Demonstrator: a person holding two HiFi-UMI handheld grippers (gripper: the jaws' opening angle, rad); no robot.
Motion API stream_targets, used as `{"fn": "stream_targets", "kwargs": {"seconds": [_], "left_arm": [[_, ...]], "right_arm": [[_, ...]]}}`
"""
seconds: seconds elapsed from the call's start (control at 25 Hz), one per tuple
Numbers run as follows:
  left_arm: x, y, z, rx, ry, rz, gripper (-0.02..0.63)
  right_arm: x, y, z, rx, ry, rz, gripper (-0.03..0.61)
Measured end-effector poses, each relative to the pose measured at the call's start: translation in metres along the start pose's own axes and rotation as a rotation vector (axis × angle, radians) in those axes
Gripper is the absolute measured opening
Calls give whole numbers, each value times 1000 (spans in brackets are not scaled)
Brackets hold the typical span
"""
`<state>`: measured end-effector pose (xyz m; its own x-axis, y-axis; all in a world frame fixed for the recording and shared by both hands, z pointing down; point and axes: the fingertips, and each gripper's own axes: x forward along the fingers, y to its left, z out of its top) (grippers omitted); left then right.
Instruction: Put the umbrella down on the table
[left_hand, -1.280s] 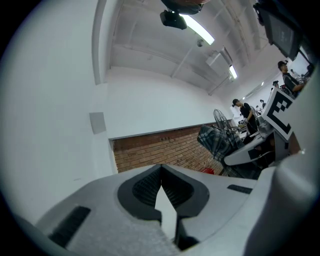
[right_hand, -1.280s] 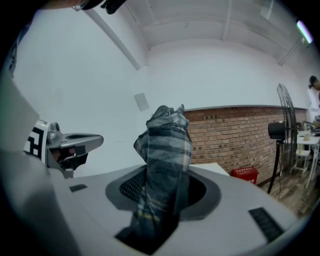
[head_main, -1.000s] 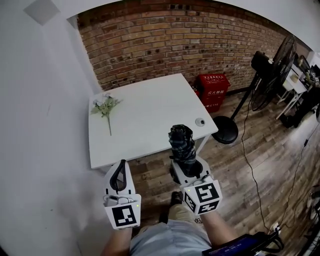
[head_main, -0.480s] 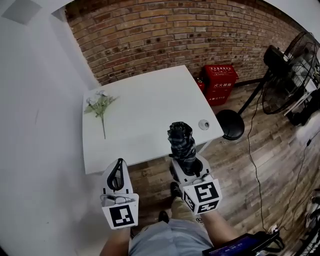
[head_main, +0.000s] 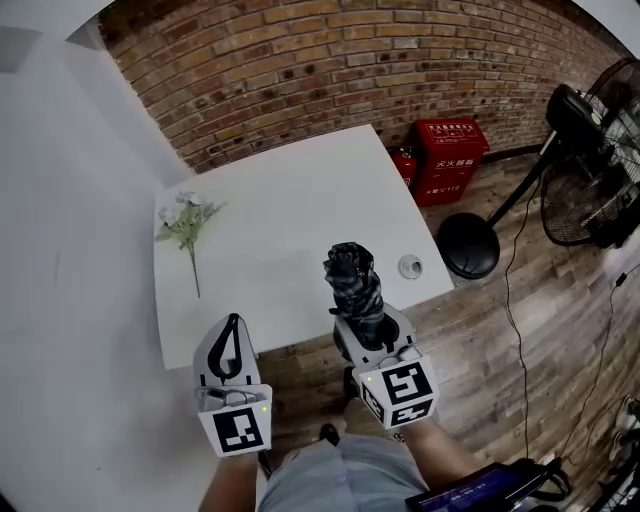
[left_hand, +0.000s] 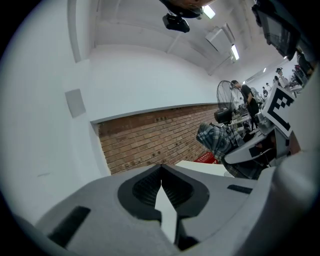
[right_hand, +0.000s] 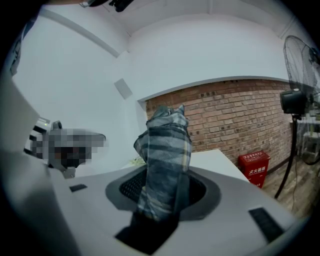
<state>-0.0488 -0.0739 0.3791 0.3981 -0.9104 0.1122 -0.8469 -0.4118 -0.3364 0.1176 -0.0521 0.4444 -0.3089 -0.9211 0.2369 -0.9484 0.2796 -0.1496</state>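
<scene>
A folded umbrella (head_main: 354, 285) in dark grey plaid stands up out of my right gripper (head_main: 371, 322), which is shut on its lower end. Its top reaches over the near edge of the white table (head_main: 300, 215). In the right gripper view the umbrella (right_hand: 165, 150) rises from between the jaws of that gripper (right_hand: 161, 194) and hides their inner pads. My left gripper (head_main: 232, 330) hangs left of it, just short of the table's near edge, shut with nothing in it. The left gripper view shows this gripper (left_hand: 161, 184) with its tips touching and the umbrella (left_hand: 216, 140) at the right.
A flower sprig (head_main: 186, 222) lies on the table's left side and a small round grey object (head_main: 410, 266) near its right edge. A red box (head_main: 452, 158) stands against the brick wall (head_main: 330, 70). A standing fan (head_main: 585, 160) and a cable are on the wooden floor at right.
Both grippers have moved forward toward the table, and the umbrella's top now overlaps its near edge. The grip on the umbrella is unchanged; the left gripper stays shut.
</scene>
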Motion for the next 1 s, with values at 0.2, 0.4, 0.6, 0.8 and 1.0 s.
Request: {"fn": "stream_targets", "kwargs": {"seconds": [0.2,0.4,0.6,0.8,1.0], "left_arm": [[28,2,14,14,8,35,8],[47,7,28,27,-8,75,8],[55,20,45,35,-49,131,9],[55,42,56,27,-72,203,8],[59,67,47,-7,-77,251,8]], "right_arm": [[23,-21,18,-3,-13,36,170],[41,-35,37,-25,-33,68,170],[59,-40,59,-47,-64,100,170],[79,-34,89,-91,-102,134,170],[102,-24,115,-136,-130,152,170]]}}
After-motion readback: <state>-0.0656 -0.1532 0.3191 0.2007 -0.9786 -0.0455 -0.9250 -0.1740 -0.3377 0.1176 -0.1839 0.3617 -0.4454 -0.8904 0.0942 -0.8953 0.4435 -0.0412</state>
